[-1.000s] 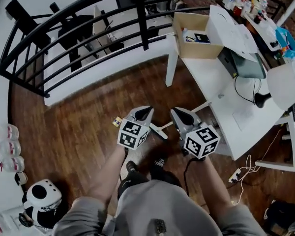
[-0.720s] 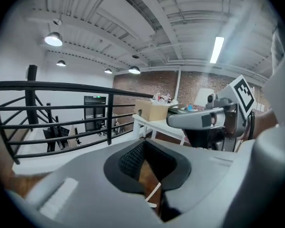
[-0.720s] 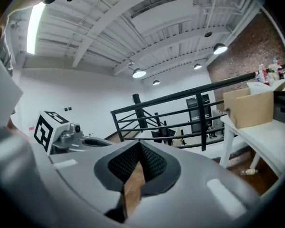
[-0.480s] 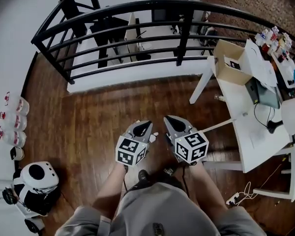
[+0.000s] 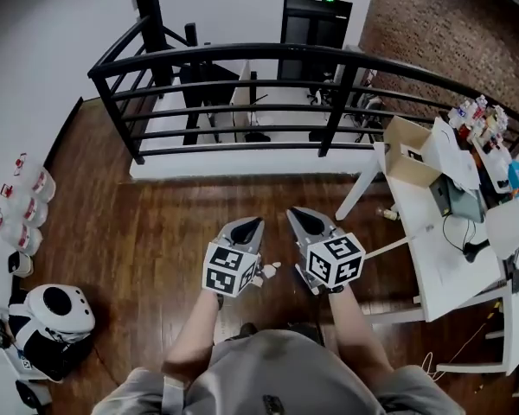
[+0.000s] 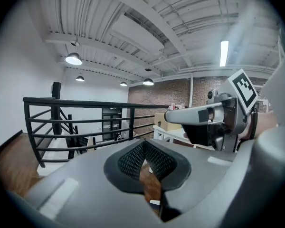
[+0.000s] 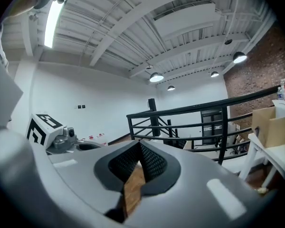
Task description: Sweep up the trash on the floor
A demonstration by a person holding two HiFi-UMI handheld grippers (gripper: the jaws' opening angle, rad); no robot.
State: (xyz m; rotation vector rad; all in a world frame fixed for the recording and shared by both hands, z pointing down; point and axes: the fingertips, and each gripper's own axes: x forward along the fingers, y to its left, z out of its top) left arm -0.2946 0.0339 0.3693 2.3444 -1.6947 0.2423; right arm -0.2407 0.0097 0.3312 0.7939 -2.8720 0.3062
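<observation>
Head view: I hold my left gripper (image 5: 248, 224) and right gripper (image 5: 299, 215) side by side above the wooden floor (image 5: 147, 223). Small pale trash scraps (image 5: 267, 269) show on the floor between them.

Left gripper view: my fingers are closed and empty.

Right gripper view: my fingers are closed and empty.
</observation>
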